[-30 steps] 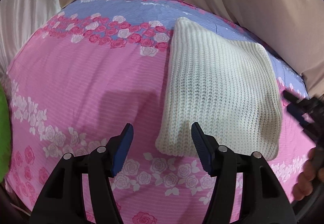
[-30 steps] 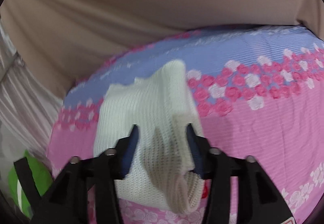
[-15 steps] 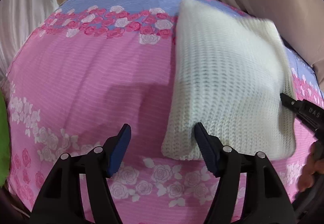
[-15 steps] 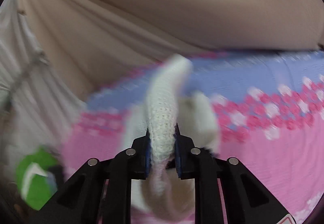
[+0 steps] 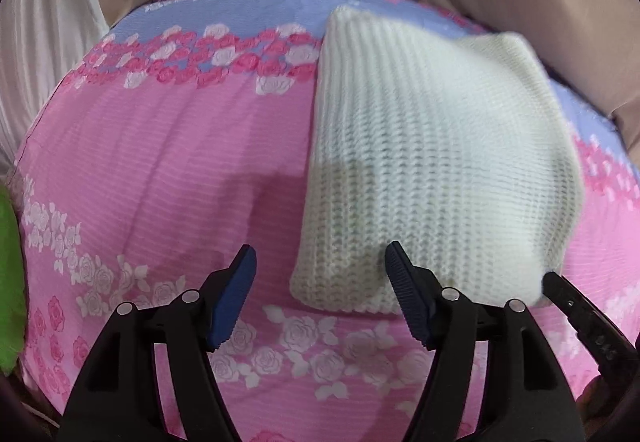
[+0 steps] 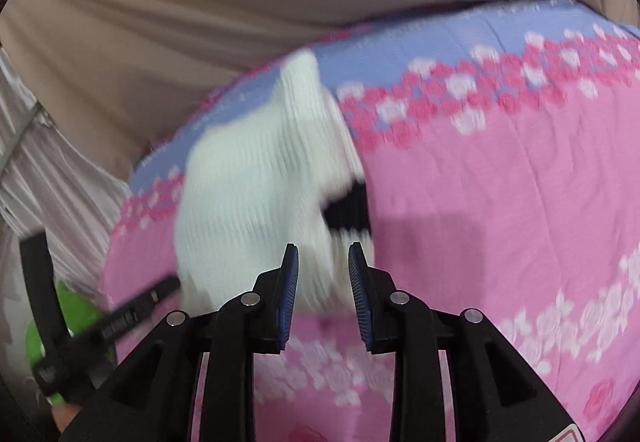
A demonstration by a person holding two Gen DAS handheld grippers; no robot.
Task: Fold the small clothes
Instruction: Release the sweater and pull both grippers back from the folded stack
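Left wrist: left hand-held gripper [image 5: 318,282] angled down, opening, empty; right [image 6: 323,284] opening over knit [image 6: 256,202].

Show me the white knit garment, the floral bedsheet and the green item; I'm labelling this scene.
white knit garment [image 5: 436,170]: left wrist view, middle of its folded top face.
floral bedsheet [image 5: 160,170]: left wrist view, bare pink stretch.
green item [image 5: 8,282]: left wrist view, sliver at the left edge.

Mounted on each gripper, looking steeply down along the fingers, close over the floral bedsheet [image 5: 160,162]. Left view facing the far edge from the near left; right view from the near right. Shared: white knit garment [image 5: 432,162] and sheet's blue far border.
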